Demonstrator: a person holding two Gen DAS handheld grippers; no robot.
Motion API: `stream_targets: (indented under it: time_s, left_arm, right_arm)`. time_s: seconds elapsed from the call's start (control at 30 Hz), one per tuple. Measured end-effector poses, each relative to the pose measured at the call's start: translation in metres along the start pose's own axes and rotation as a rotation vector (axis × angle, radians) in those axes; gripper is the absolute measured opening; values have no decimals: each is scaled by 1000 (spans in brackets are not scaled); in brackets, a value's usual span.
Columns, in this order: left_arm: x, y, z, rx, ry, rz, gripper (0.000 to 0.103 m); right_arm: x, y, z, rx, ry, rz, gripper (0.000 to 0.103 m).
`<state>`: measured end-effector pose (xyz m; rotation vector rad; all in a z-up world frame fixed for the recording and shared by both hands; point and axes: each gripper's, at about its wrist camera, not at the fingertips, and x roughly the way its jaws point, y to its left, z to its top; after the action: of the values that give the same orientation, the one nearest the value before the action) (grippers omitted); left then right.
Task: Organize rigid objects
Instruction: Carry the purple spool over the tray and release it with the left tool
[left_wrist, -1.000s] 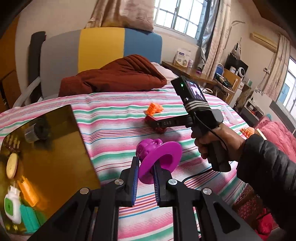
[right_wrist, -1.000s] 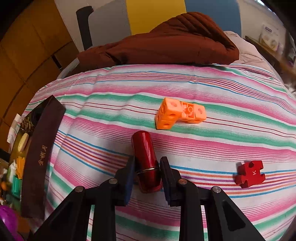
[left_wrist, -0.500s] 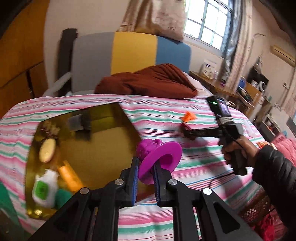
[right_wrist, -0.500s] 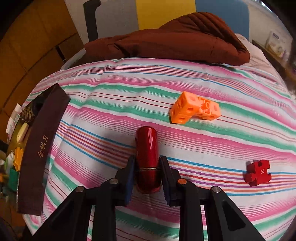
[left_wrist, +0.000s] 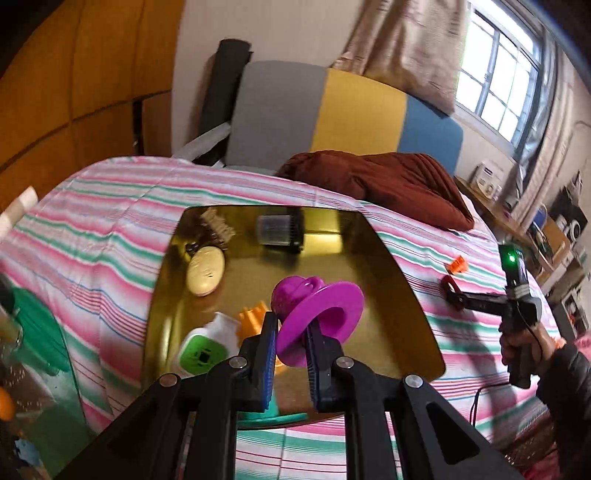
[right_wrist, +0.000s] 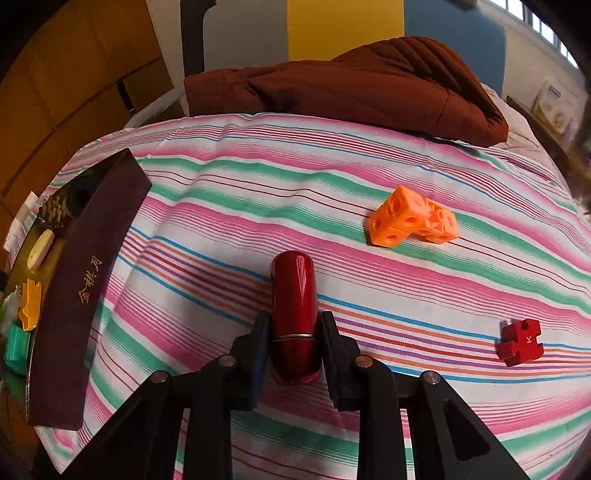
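My left gripper (left_wrist: 290, 334) is shut on a purple hat-shaped toy (left_wrist: 317, 317) and holds it above the gold box (left_wrist: 391, 295). The box holds a cream oval (left_wrist: 205, 270), a white and green item (left_wrist: 201, 352), an orange piece (left_wrist: 251, 319) and a dark cylinder (left_wrist: 279, 230). My right gripper (right_wrist: 293, 330) is shut on a red lipstick tube (right_wrist: 293, 299), held just above the striped bedspread; it also shows in the left wrist view (left_wrist: 456, 295). An orange cube block (right_wrist: 412, 221) and a red puzzle piece (right_wrist: 521, 341) lie on the bedspread to the right.
The box's dark side wall (right_wrist: 85, 291) stands at the left of the right wrist view. A brown blanket (right_wrist: 354, 85) lies at the far end of the bed below a grey, yellow and blue headboard (left_wrist: 340, 114). A green item (left_wrist: 37, 332) lies at the left bed edge.
My left gripper has swung left with the purple toy and is now over the gold box. My right gripper holds the lipstick tube and has shifted slightly forward and left.
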<state>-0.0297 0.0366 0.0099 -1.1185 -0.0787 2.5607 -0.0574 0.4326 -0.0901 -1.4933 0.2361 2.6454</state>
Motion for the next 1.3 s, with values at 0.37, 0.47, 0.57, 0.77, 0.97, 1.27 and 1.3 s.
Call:
stream_targets:
  time_s: [0.37,0.47,0.57,0.77,0.97,1.27,1.3]
  left_arm:
    - [60,25,36,-61,66,15,13]
    - [81,27,44,-30,81,46,13]
    - [103,37,47,-33,119,78,13]
    - [132,51,33,-25,211,110,14]
    - [128,54,31,-47,223,112,32]
    - [101,46,26,-14,161,155,38]
    - [96,45,25,-11,146,157,38]
  right_arm:
    - [2,2,0,-23,-5,-6,27]
    - [2,3,0,-27,-5,-8,27]
    - [2,4,0,-32,-5,-9,27]
    - [2,4,1,-33,-5,-6,27]
    - [3,5,0,-34,-8,-8,27]
    - [2,4,-1,-38,-12,-8,27]
    - [2,4,-1,-38,-12,-9,27]
